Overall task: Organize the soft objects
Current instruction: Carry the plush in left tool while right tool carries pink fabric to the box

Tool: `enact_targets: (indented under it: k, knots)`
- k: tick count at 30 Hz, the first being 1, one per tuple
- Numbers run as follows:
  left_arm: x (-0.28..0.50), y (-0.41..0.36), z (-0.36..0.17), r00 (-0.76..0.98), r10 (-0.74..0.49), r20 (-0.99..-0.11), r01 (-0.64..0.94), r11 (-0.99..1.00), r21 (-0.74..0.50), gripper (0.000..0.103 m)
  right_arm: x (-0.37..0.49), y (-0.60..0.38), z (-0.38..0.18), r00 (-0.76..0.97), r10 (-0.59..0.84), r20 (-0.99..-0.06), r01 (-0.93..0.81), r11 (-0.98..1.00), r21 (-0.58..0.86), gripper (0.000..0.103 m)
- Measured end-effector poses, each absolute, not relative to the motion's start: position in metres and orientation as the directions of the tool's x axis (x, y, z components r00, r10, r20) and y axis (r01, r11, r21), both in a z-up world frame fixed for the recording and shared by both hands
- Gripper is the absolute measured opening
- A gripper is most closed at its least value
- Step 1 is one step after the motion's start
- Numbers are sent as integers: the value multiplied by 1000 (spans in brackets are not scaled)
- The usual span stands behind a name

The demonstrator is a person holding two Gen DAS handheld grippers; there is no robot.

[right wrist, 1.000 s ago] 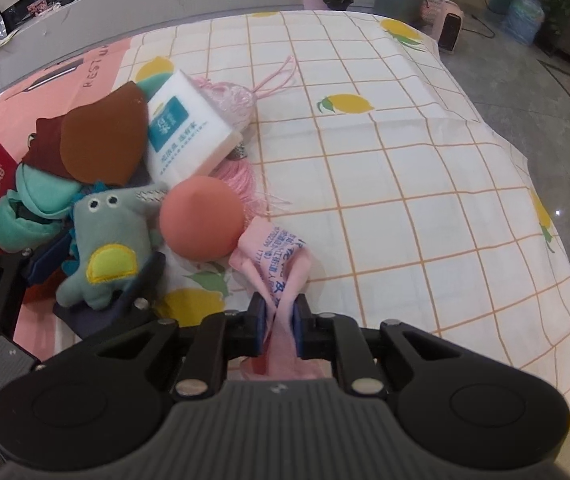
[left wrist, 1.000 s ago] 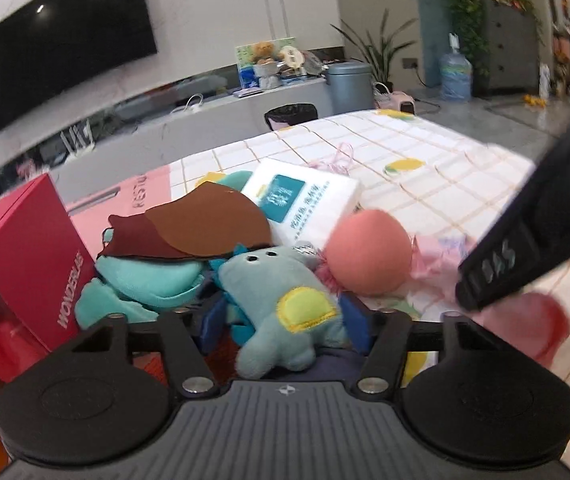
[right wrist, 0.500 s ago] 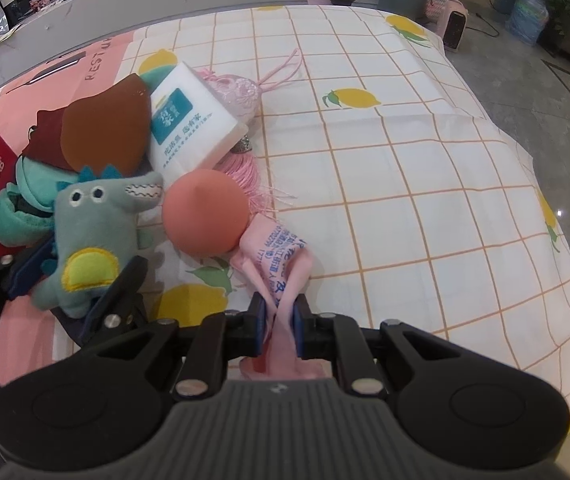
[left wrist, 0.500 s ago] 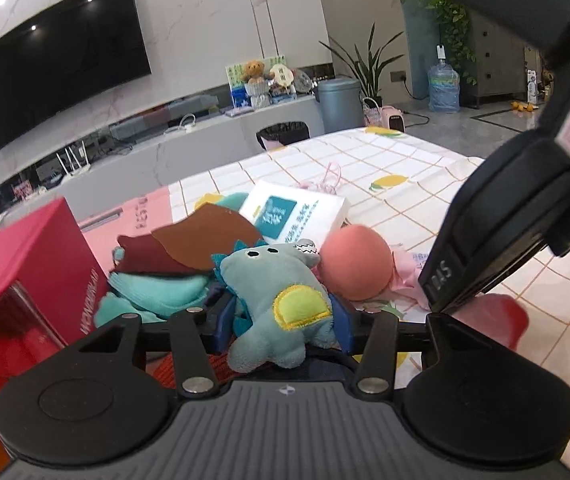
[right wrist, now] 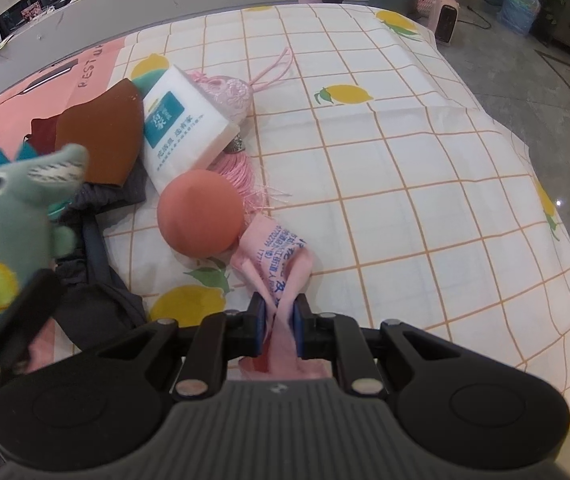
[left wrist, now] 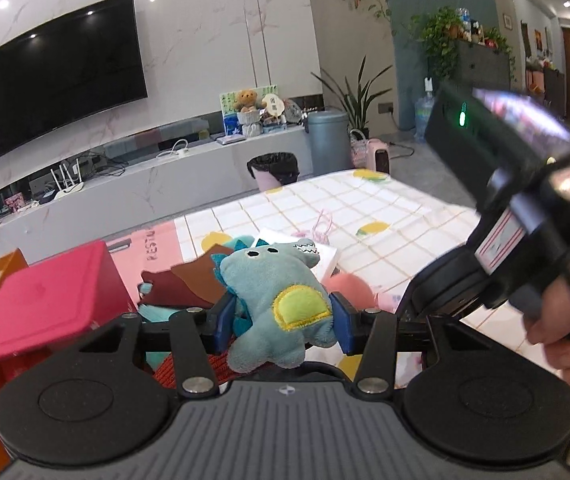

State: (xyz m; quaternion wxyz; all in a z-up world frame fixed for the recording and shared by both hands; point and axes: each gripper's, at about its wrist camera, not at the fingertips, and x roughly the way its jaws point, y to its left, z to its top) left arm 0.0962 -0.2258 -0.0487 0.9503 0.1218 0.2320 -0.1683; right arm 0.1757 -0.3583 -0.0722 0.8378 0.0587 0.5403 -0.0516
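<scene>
Teal plush dinosaur (left wrist: 281, 304), clamped in left gripper (left wrist: 281, 322), lifted clear of pile since earlier frames; pink cloth (right wrist: 281, 264) pinched by right gripper (right wrist: 279, 326), unmoved at frame bottom.

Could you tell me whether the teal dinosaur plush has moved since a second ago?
Yes. In the right wrist view, the teal dinosaur plush has risen off the cloth pile beside the orange ball, held in the left gripper.
</scene>
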Motion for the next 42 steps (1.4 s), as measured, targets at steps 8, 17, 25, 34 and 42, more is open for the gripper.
enact_targets:
  k: [8, 17, 25, 34, 42]
  knots:
    - [87, -201, -14, 830, -317, -459, 401, 911, 96, 56, 165, -366, -67, 424, -1, -905, 196, 976, 91, 13]
    - [72, -162, 32, 822, -400, -405, 446, 895, 21, 56, 137, -372, -24, 558, -9, -830, 262, 951, 166, 13]
    - [49, -130, 65, 871, -368, -325, 414, 907, 82, 56, 109, -317, 57, 804, 60, -591, 124, 956, 266, 13]
    - [40, -64, 86, 927, -250, -281, 282, 956, 80, 56, 104, -196, 128, 843, 377, -382, -257, 908, 330, 13]
    - [57, 13, 63, 914, -153, -376, 186, 981, 52, 56, 120, -93, 122, 740, 533, -411, -448, 846, 289, 13]
